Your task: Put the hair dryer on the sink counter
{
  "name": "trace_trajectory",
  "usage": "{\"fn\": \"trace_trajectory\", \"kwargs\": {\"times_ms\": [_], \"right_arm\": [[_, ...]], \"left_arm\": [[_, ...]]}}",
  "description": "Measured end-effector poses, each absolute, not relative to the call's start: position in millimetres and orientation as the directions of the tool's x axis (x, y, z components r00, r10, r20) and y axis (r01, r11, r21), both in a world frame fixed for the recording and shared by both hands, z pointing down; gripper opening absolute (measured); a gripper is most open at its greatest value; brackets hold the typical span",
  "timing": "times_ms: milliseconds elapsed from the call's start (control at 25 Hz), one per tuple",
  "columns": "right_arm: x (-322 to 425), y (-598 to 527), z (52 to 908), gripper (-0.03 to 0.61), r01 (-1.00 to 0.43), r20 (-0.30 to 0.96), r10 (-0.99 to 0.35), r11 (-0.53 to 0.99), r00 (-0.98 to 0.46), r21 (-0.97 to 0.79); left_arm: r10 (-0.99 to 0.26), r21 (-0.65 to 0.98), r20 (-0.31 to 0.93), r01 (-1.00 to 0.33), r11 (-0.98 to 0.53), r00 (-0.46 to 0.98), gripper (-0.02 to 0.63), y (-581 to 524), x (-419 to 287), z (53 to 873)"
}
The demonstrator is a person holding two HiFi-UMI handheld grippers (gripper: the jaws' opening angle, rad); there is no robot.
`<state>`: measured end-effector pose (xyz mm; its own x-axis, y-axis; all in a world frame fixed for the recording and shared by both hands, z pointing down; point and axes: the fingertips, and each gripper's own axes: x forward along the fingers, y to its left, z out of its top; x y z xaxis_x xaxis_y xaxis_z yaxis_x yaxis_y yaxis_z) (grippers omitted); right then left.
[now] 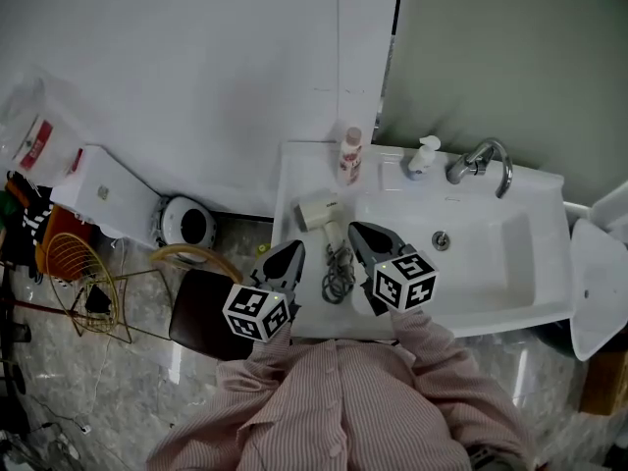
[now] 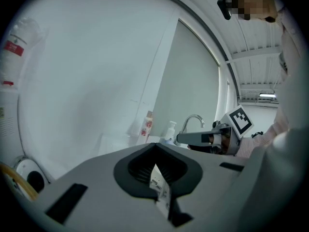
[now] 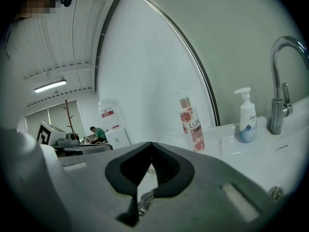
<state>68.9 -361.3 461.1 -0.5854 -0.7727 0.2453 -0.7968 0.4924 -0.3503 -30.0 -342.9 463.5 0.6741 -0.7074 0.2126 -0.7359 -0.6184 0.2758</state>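
L hand-held gripper [image 1: 292,253] & R hand-held gripper [image 1: 361,234] side by side, both w/ jaws shut.

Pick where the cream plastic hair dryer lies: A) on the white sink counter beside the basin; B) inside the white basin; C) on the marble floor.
A: the cream plastic hair dryer lies flat on the white sink counter, left of the basin, its dark cord coiled beside it.
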Motion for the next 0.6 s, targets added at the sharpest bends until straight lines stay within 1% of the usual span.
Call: {"fn": "trace_trajectory", "kwargs": {"times_ms": [320,600], "right_arm": [[90,-360,441,0.006,-0.794,0.14,-0.818,0.479,-0.558,-0.374],[101,-357,430,0.006,-0.8,0.096,-0.84,0.465,-0.534,-0.38]], "left_arm": [[-0.741,0.224,0.168,-0.757,-0.614,0.65,-0.003,-348,-35,446],[-0.778,0.211,0.141,-0.786,-0.581,0.613,-0.003,-353,-49,436]]}}
